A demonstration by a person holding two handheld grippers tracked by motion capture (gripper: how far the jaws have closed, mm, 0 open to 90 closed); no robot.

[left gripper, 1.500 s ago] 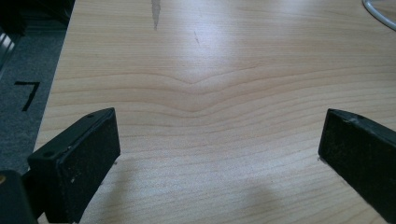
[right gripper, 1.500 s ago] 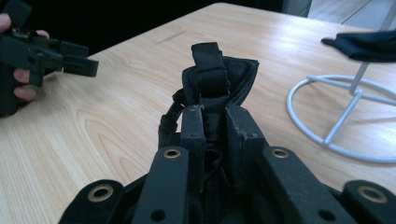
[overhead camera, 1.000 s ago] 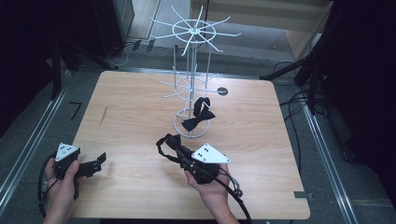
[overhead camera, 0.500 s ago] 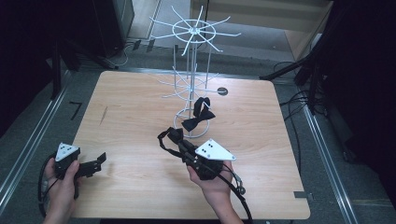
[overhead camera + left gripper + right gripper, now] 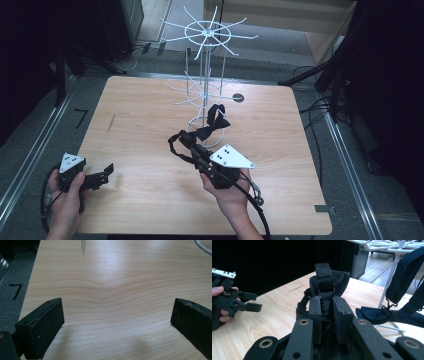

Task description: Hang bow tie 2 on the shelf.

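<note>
A black bow tie (image 5: 184,137) with a looped strap hangs from my right gripper (image 5: 196,148), whose jaws are shut on its knot; in the right gripper view the tie (image 5: 327,281) stands up between the pads, and the gripper (image 5: 327,303) is lifted off the table. A second dark bow tie (image 5: 215,121) sits at the foot of the white wire rack (image 5: 202,75), its strap (image 5: 404,267) hanging beside the rack pole (image 5: 390,277). My left gripper (image 5: 102,172) rests near the table's front left corner, open with nothing between the jaws (image 5: 117,320).
The wooden table (image 5: 140,115) stands on a grey floor with metal rails at both sides. A small black round disc (image 5: 238,98) lies right of the rack. The left gripper (image 5: 249,302) appears far left in the right gripper view. Dark equipment surrounds the table.
My right gripper has risen a little with the bow tie still held. The left gripper has stayed where it was.
</note>
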